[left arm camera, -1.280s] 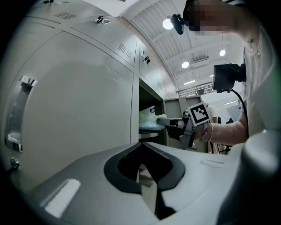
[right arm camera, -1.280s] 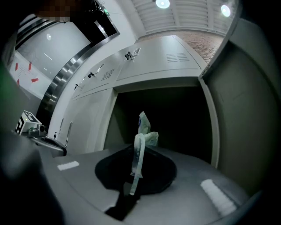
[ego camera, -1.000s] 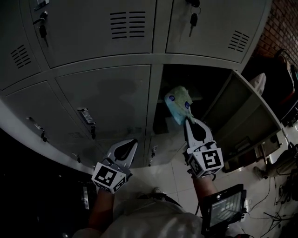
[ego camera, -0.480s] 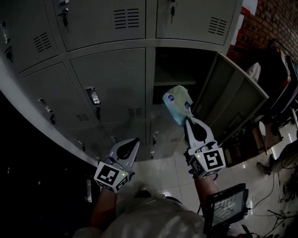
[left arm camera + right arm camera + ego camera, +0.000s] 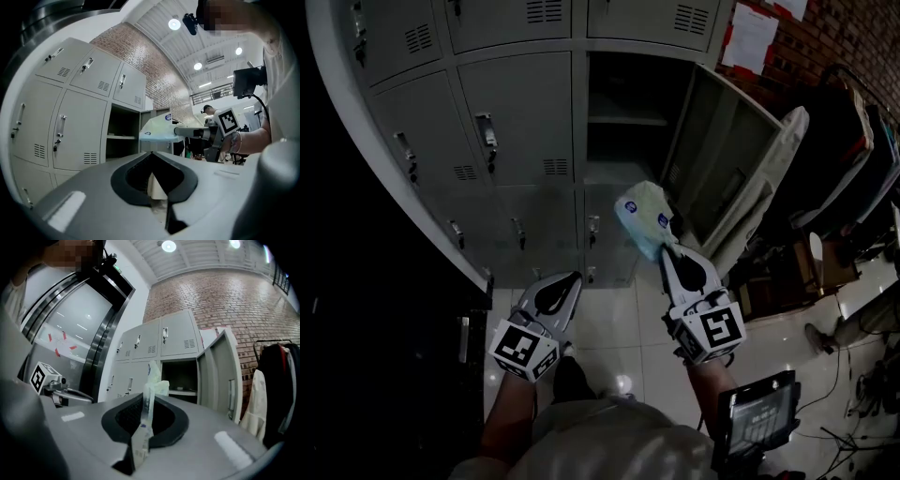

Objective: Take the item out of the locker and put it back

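A pale green and white packet [image 5: 641, 217] with a blue logo hangs in the air, and my right gripper [image 5: 667, 251] is shut on its near end. It sits below and in front of the open locker [image 5: 623, 103], level with the lower doors. In the right gripper view the packet [image 5: 151, 380] stands on edge between the jaws, with the open locker [image 5: 180, 376] beyond. My left gripper [image 5: 572, 278] is shut and empty, to the left over the floor. From the left gripper view, the left gripper [image 5: 151, 153] faces the open locker [image 5: 121, 136], with the packet [image 5: 157, 130] to its right.
The locker door [image 5: 724, 155] swings out to the right. Closed lockers [image 5: 511, 122] fill the left. Clothes [image 5: 853, 141] hang at the right by a brick wall [image 5: 243, 301]. A tablet [image 5: 757, 424] hangs at the person's waist. Pale tiles [image 5: 619, 328] lie below.
The lockers have slid up and away in the head view. The packet, earlier at the locker's opening, is now lower, in front of the lower doors. Both grippers stayed shut.
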{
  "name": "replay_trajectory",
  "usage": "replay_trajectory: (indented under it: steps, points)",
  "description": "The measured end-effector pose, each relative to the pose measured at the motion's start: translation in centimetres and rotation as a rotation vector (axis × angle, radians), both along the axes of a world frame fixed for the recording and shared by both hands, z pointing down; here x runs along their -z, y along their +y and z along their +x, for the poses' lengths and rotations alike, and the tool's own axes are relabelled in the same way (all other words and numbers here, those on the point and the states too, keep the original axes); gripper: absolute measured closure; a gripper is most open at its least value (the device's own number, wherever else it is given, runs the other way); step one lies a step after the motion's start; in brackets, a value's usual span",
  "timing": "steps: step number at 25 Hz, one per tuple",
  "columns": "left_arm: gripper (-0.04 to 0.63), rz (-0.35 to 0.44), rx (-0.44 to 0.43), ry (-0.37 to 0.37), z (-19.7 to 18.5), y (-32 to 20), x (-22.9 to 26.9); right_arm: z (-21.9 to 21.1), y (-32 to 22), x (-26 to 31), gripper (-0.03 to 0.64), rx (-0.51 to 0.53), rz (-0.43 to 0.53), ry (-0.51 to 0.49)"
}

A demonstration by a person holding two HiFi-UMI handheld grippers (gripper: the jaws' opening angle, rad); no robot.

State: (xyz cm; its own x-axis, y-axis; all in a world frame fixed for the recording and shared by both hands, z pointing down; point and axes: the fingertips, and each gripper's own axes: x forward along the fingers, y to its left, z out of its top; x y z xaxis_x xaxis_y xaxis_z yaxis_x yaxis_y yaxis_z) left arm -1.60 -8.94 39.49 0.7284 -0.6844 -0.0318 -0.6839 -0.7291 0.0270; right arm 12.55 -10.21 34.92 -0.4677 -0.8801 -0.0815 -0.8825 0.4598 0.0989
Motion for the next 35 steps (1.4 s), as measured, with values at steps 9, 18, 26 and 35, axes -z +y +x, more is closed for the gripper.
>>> replay_trajectory:
  steps: [9,18,26,35]
  points:
    - [0.595,-0.008,0.027,-0.017,0.6,6.5,0.1,1.1,6.8,-0.6,0.609,0.016,-0.016,-0.022]
    - [0.595,0.023,0.006,-0.002,-1.1,7.1,1.7,-0.7,7.8,0.8,0.608,0.0,0.02,-0.028]
    - [0.595,0.025,-0.017,-0.005,-3.5,5.6,1.9,-2.8,6.3,1.1,0.609,-0.042,0.029,-0.027]
    - [0.595,0.02,-0.067,-0.007,-4.1,2.0,0.6,-2.9,3.1,0.2,0.609,-0.108,0.029,-0.025]
